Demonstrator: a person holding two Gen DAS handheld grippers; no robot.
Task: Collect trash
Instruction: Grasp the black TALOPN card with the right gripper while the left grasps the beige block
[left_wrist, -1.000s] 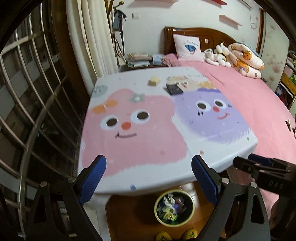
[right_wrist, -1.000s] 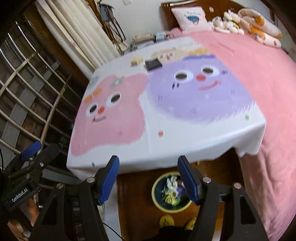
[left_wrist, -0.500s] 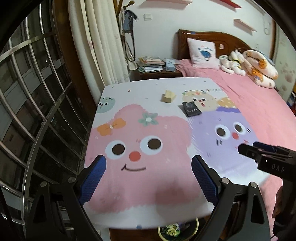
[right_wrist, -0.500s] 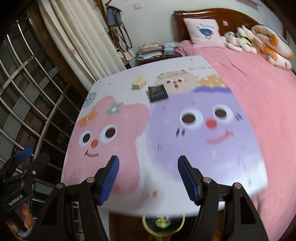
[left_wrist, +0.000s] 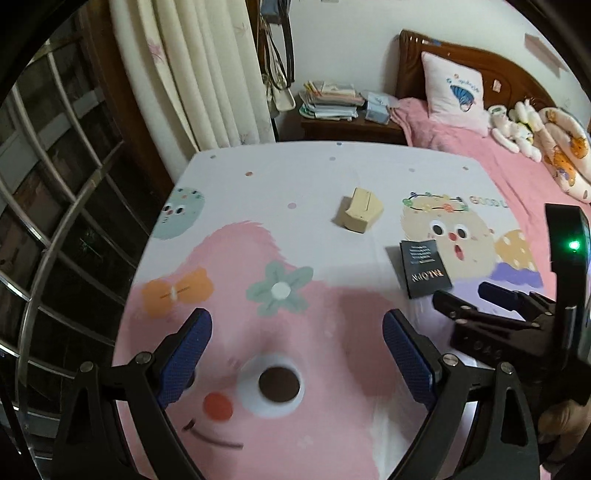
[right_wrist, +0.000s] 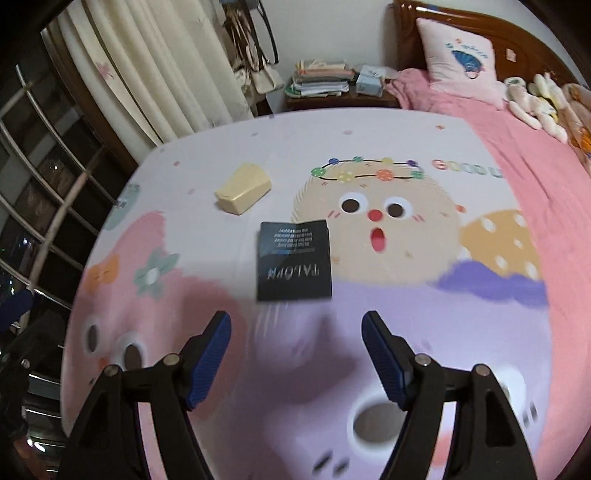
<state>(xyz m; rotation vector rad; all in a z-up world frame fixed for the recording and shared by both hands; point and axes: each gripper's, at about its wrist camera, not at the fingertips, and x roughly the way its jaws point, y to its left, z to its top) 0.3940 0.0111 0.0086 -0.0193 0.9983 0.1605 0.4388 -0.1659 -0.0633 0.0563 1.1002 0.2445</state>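
Observation:
A flat black packet (right_wrist: 293, 260) with white lettering lies on the cartoon-print tablecloth (right_wrist: 424, 325), just ahead of my right gripper (right_wrist: 296, 343). Its jaws are opening with nothing between them. A small beige box (right_wrist: 243, 194) rests farther back, to the packet's left. In the left wrist view the beige box (left_wrist: 359, 215) sits ahead and the black packet (left_wrist: 424, 267) to the right of it. My left gripper (left_wrist: 297, 350) hangs open and empty over the pink cartoon face. The right gripper (left_wrist: 480, 306) also shows at that view's right edge.
A pink bed (right_wrist: 524, 147) with a pillow (right_wrist: 460, 55) and plush toys (right_wrist: 535, 99) adjoins the table on the right. A nightstand with stacked books (left_wrist: 328, 99) stands behind. Curtains (left_wrist: 207, 74) and a barred window (left_wrist: 55, 221) lie to the left.
Both grippers have travelled forward over the table, away from its front edge. The bin on the floor has dropped out of view. The packet and box now look much closer. The right jaws stand wider.

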